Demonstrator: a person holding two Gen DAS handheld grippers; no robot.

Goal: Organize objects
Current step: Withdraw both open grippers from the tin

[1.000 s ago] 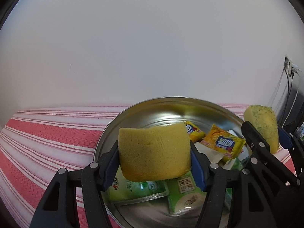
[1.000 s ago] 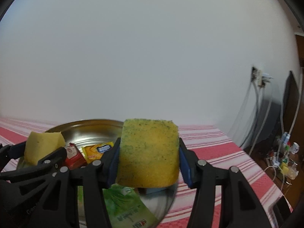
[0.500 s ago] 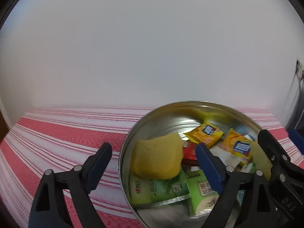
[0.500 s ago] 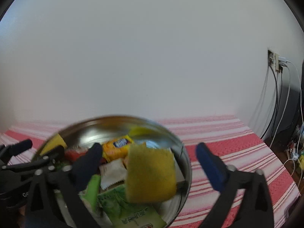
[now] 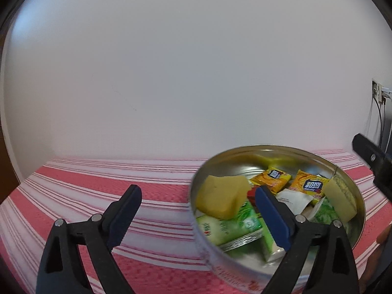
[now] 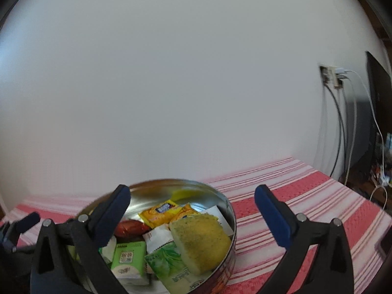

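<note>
Both sponges [image 5: 221,199] [image 6: 202,241] are seen resting in the tin [image 5: 215,252] atop snack packets, left gripper [image 5: 198,214] and right gripper [image 6: 192,214] spread wide, nothing pinched, so release looks complete.

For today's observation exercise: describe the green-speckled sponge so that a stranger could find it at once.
On the red-and-white striped cloth stands a round metal tin full of snack packets. The green-speckled sponge leans inside its right wall; unlike the plain yellow sponge opposite, its top is flecked with green.
</note>
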